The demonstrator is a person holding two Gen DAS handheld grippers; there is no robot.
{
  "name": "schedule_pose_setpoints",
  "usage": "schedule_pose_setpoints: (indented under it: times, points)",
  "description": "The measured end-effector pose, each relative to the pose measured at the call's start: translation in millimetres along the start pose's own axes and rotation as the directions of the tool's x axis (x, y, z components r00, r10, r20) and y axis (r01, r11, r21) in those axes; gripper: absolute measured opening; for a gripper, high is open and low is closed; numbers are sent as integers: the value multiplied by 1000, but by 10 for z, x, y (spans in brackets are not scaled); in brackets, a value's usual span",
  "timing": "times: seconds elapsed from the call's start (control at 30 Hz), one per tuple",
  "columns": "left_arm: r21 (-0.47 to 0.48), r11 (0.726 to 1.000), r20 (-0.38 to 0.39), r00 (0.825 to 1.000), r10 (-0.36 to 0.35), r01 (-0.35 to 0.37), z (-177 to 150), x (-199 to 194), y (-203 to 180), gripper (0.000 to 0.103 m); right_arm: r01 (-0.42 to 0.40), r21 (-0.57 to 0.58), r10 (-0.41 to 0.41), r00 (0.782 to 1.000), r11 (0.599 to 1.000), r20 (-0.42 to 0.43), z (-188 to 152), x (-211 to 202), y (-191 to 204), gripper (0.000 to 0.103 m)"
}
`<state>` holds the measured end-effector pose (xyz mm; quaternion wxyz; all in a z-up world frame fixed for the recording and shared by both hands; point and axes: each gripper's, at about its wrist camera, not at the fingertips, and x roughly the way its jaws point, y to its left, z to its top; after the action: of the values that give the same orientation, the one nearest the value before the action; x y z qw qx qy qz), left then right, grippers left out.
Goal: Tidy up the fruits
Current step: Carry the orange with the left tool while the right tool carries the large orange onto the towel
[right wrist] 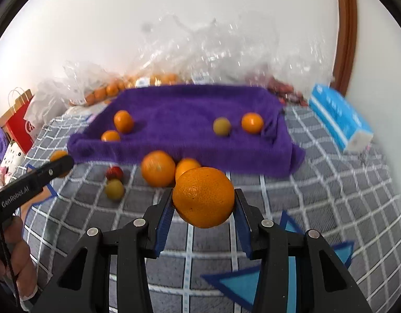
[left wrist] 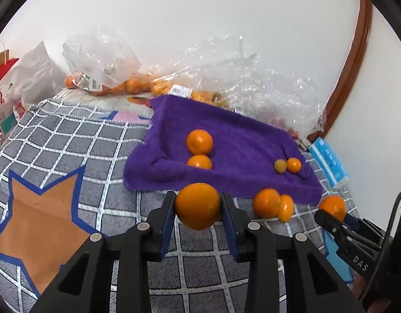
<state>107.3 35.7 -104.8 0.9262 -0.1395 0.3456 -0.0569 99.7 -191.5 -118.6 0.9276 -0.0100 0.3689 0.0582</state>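
My left gripper is shut on an orange held above the grey checked cloth, just in front of the purple towel. My right gripper is shut on a larger orange, also in front of the purple towel. On the towel lie two oranges at the left and a small orange beside a greenish fruit at the right. Two more oranges lie on the cloth at the towel's front edge. A red fruit and a green one lie left of them.
Clear plastic bags with more oranges lie behind the towel against the white wall. A blue tissue pack lies at the right. A red paper bag stands at the far left. The cloth has an orange star patch.
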Motion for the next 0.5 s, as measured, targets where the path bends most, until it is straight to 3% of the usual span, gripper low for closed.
schedule_pose_setpoints:
  times: [0.27,0.5]
  points:
    - [32,999,60,998,15,-17,372,-121,-105,32,-34,0,34,998,999,61,376,30,16,44]
    - [14,999,95,995,29,-30,691,43,-104,32,-19,8,19,996,1000,90,670,180,-11,44]
